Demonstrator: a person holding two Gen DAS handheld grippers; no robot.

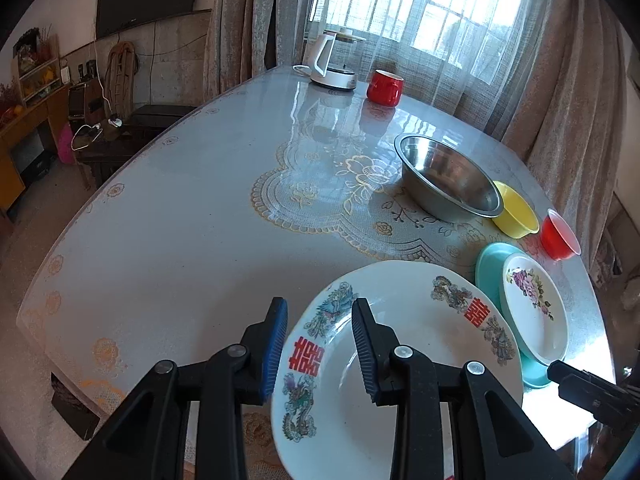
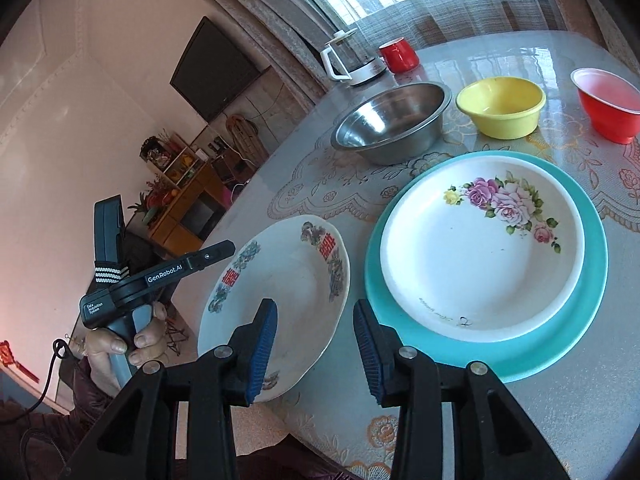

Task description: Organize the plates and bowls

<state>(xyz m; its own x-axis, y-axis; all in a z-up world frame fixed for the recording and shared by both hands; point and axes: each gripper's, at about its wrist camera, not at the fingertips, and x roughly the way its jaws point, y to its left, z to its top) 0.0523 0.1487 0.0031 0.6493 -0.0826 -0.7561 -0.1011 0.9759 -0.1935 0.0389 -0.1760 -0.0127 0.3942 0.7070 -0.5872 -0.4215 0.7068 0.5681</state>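
Observation:
A white plate with dragons and red characters (image 1: pixel 420 360) (image 2: pixel 288 288) hangs tilted above the table's near corner. My left gripper (image 1: pixel 320 308) is shut on its rim, one pad outside and one over the inner slope. From the right wrist view, a left finger (image 2: pixel 208 256) meets the plate's far rim. My right gripper (image 2: pixel 316 312) is open around the plate's near rim, its right pad well off it. A flowered white plate (image 2: pixel 480 248) (image 1: pixel 536 312) lies on a teal plate (image 2: pixel 592 280) (image 1: pixel 490 264).
Behind the plates stand a steel bowl (image 2: pixel 392 120) (image 1: pixel 448 176), a yellow bowl (image 2: pixel 500 108) (image 1: pixel 516 212) and a red bowl (image 2: pixel 608 108) (image 1: pixel 560 240). A red mug (image 1: pixel 384 86) and a white kettle (image 1: pixel 332 64) sit by the window. A hand (image 2: pixel 132 336) grips the left handle beyond the table edge.

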